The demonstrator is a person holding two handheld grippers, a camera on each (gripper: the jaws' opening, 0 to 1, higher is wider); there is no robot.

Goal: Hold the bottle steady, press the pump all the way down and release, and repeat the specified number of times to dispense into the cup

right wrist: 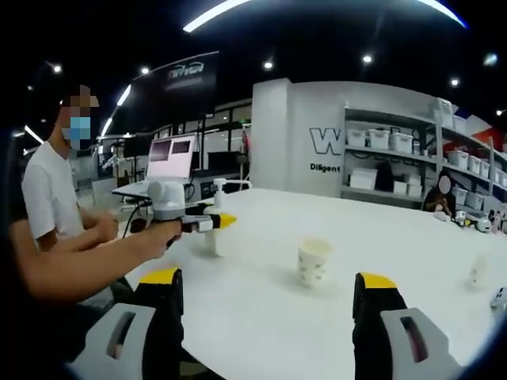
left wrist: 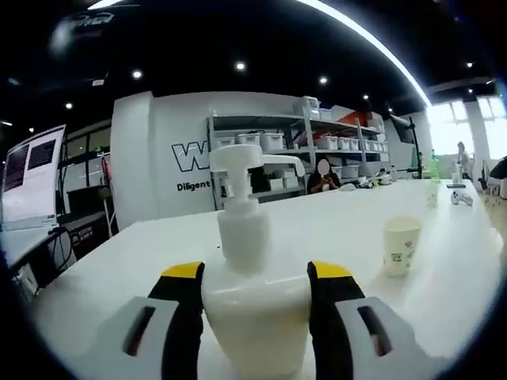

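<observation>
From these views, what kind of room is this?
Probably an office or lab workspace: metal shelving stacked with storage bins, a laptop on a desk, a long white table and wall lettering.

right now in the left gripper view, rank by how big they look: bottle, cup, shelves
1. bottle, largest, though it sits right at the camera between the left gripper jaws
2. shelves, far off, so really larger
3. cup, smallest
</observation>
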